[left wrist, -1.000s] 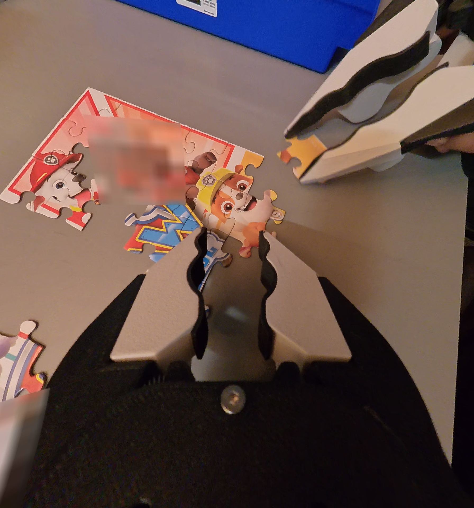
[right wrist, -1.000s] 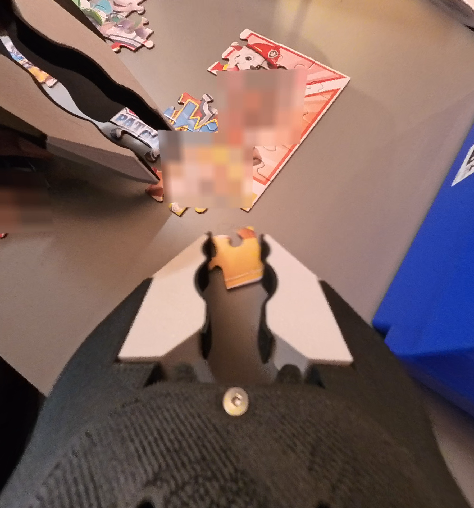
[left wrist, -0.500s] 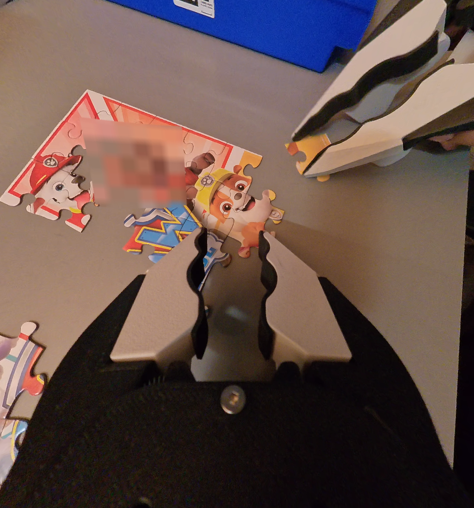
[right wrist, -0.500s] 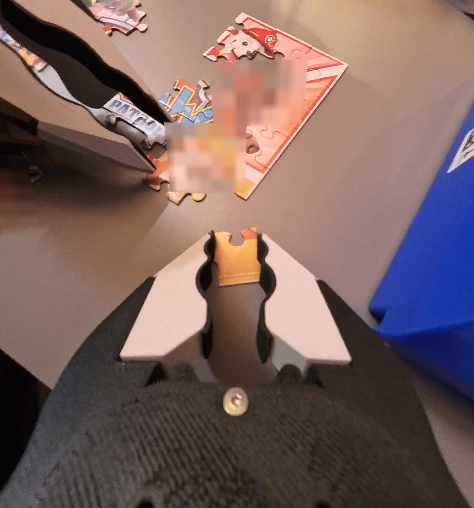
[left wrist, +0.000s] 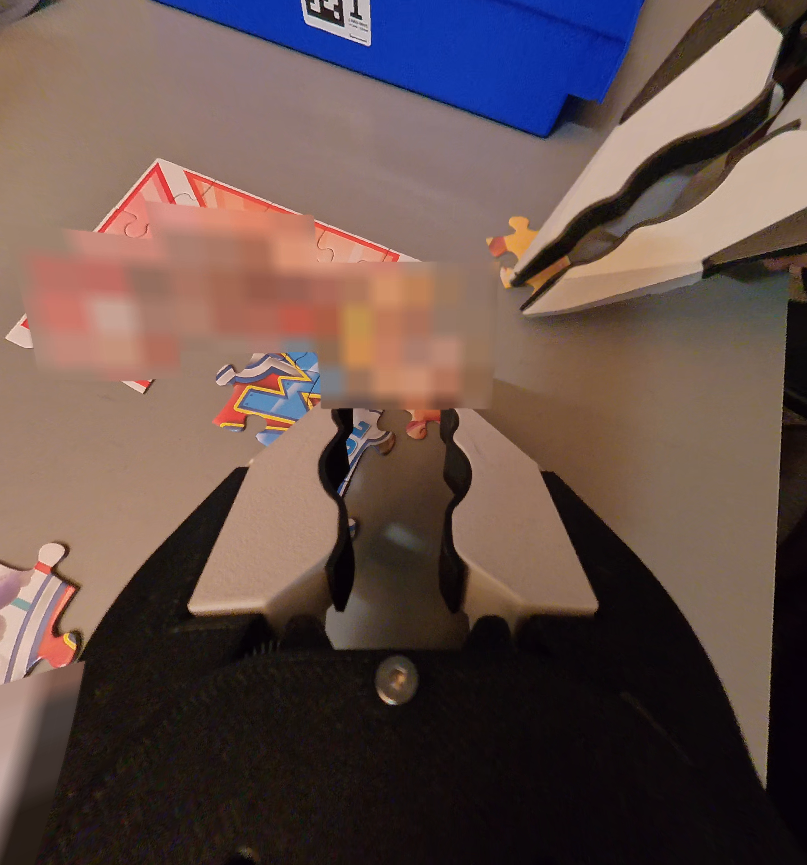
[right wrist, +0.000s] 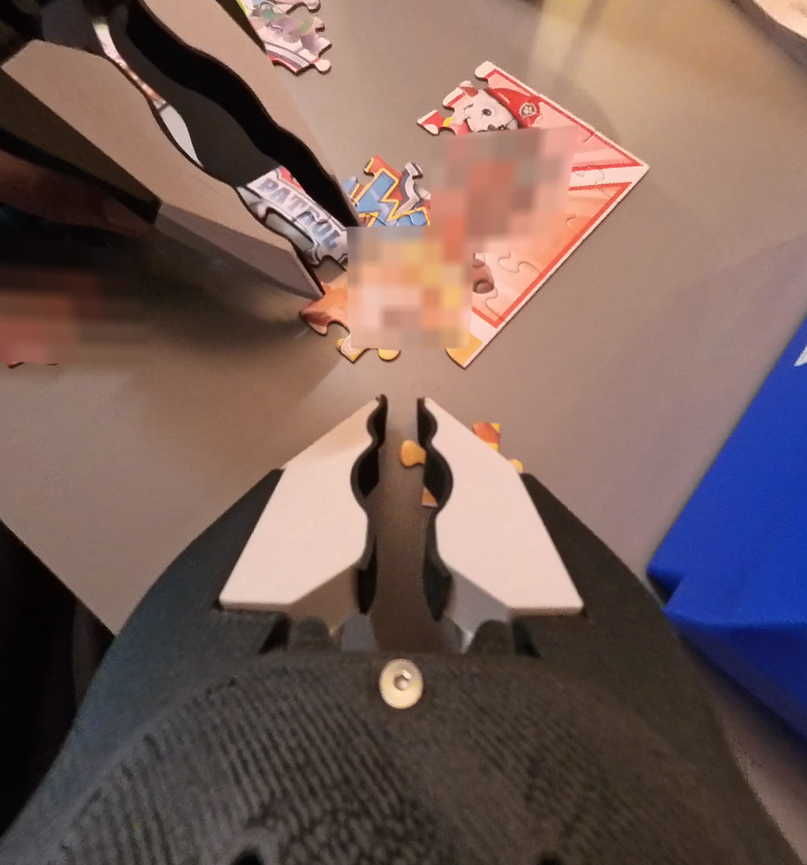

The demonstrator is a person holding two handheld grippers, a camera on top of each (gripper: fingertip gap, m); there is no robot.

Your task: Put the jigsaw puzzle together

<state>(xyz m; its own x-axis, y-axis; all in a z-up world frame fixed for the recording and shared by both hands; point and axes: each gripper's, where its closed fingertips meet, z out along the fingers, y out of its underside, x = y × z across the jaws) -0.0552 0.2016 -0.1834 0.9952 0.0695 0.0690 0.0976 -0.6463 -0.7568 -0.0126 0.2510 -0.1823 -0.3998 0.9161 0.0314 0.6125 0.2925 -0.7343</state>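
Under right claw [right wrist: 400, 402], knobbed cardboard puzzle piece [right wrist: 412, 453]

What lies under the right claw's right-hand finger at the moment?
A yellow-orange cardboard puzzle piece lies flat on the grey table, mostly beneath that finger of the right claw. Only knobs and an orange-brown corner show; its middle is covered. The narrow gap between the fingertips is bare.
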